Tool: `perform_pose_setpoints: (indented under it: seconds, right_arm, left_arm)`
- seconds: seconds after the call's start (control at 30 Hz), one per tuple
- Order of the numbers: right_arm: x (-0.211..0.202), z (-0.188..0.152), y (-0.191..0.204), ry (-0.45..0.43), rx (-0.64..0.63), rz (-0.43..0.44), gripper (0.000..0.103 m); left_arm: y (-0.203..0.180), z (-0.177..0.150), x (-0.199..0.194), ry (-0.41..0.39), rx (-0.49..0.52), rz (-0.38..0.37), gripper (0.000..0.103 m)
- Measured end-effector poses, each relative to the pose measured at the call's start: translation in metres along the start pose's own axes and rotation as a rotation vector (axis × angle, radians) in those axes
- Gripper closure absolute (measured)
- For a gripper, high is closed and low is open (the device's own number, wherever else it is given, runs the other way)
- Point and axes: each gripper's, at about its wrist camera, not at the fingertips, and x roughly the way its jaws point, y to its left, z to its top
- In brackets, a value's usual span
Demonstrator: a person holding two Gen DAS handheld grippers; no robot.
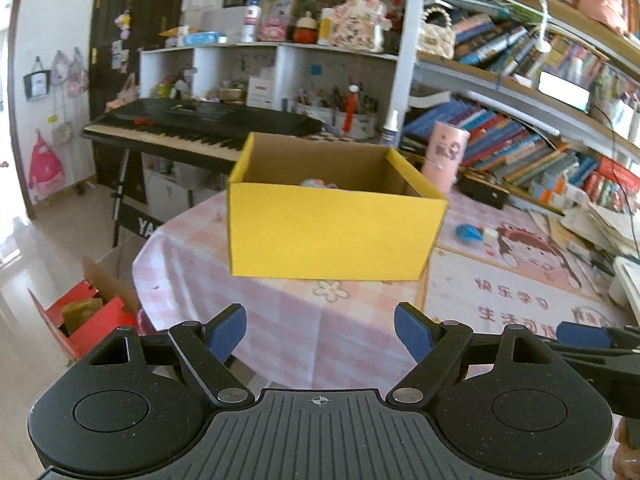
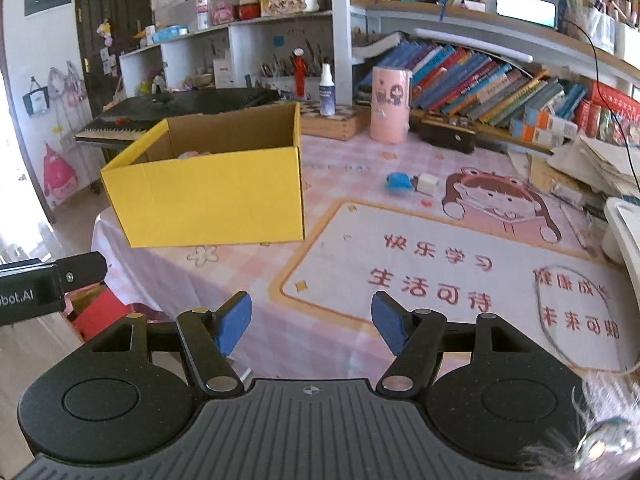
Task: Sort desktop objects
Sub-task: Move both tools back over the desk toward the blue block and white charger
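A yellow cardboard box [image 1: 332, 232] [image 2: 212, 196] stands open-topped on the pink checked tablecloth, with something pale and blue partly visible inside. To its right a small blue object [image 1: 467, 233] [image 2: 398, 181] and a small white block [image 1: 490, 236] [image 2: 427, 183] lie side by side on the cartoon desk mat [image 2: 460, 264]. My left gripper [image 1: 320, 330] hovers near the table's front edge before the box, open and empty. My right gripper [image 2: 312, 322] is open over the mat's near edge, holding nothing. The left gripper's body shows at the left of the right wrist view.
A pink cylindrical holder [image 2: 390, 104] and a white spray bottle [image 2: 326, 90] stand behind the box. Books line the shelf at the back right. Stacked papers [image 2: 592, 168] and a white tray [image 2: 622, 232] sit at the right. A keyboard piano [image 1: 192, 124] stands beyond the table's left edge.
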Motion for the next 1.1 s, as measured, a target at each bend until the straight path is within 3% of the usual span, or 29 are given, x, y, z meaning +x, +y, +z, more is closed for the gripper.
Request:
perform_pose_setpoints:
  seconds: [1.1]
  right_arm:
    - [-0.001,-0.003,-0.07,0.033,0.093,-0.167,0.038]
  left_arm:
    - [-0.085,0.006,0.043,0.068,0.151,-0.197,0.02]
